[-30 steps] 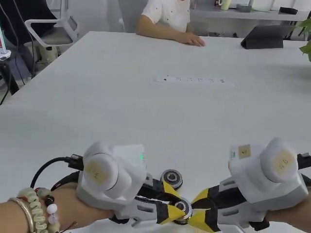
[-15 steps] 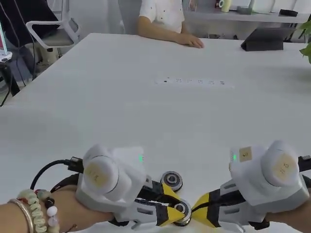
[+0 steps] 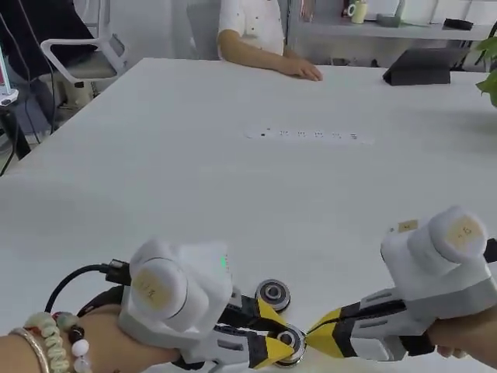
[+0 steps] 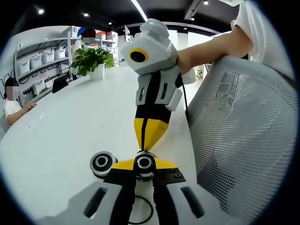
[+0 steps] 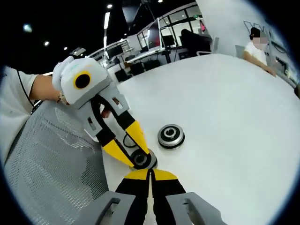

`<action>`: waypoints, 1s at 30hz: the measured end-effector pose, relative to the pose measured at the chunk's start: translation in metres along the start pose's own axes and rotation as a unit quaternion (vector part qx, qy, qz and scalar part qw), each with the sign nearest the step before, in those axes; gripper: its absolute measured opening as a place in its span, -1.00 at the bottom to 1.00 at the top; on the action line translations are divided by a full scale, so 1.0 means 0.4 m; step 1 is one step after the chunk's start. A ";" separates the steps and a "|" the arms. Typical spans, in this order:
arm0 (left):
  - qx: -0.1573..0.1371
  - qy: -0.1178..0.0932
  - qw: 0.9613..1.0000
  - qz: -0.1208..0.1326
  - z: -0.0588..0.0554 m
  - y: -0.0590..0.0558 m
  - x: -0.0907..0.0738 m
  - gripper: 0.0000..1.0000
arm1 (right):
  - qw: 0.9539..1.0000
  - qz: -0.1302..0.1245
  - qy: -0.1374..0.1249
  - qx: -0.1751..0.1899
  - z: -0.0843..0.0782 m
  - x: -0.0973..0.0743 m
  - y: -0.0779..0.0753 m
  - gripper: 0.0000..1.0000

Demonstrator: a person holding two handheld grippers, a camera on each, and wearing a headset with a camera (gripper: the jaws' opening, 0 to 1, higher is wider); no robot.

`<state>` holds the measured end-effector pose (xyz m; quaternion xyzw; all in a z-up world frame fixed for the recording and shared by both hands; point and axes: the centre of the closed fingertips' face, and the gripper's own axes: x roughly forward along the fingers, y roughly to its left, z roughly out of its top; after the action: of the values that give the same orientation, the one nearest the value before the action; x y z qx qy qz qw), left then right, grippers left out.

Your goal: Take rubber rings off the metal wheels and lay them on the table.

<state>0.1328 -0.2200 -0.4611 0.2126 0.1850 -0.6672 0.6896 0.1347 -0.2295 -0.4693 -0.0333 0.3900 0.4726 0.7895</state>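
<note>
A small metal wheel (image 3: 290, 339) with a black rubber rim sits just above the white table's near edge, and my left gripper (image 3: 279, 343) is shut on it from the left. In the left gripper view its yellow jaws flank the wheel (image 4: 144, 162). My right gripper (image 3: 311, 339) comes in from the right. Its yellow tips (image 5: 150, 171) are shut and pinch the wheel's black rubber ring (image 5: 140, 160) at the edge. A second wheel (image 3: 272, 294) with its ring on lies flat on the table just behind (image 5: 171, 135).
The white table (image 3: 155, 171) stretches far ahead. A power strip (image 3: 311, 134) lies mid-table and a dark case (image 3: 419, 64) at the far right. A person sits at the far side with a hand (image 3: 303, 70) on the table. A mesh chair back (image 4: 243, 131) is close behind me.
My right gripper has drawn back to the right and risen a little, so its tips now meet the wheel's right edge instead of overlapping it. The left gripper keeps hold of the wheel.
</note>
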 end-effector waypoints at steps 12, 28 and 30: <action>0.008 0.002 1.000 0.001 -0.001 0.002 -0.001 -0.85 | 1.000 -0.002 0.003 0.010 0.011 0.006 0.016 -1.00; 0.005 0.001 1.000 0.001 -0.001 0.001 -0.003 -0.85 | 0.998 0.026 -0.043 -0.023 0.064 0.011 0.061 -1.00; 0.003 0.000 1.000 0.000 -0.001 0.000 -0.002 -0.85 | 0.998 0.012 -0.006 -0.055 0.040 0.009 0.049 -1.00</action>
<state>0.1326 -0.2191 -0.4609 0.2143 0.1829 -0.6675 0.6892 0.1298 -0.2092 -0.4544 -0.0698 0.3592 0.5029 0.7831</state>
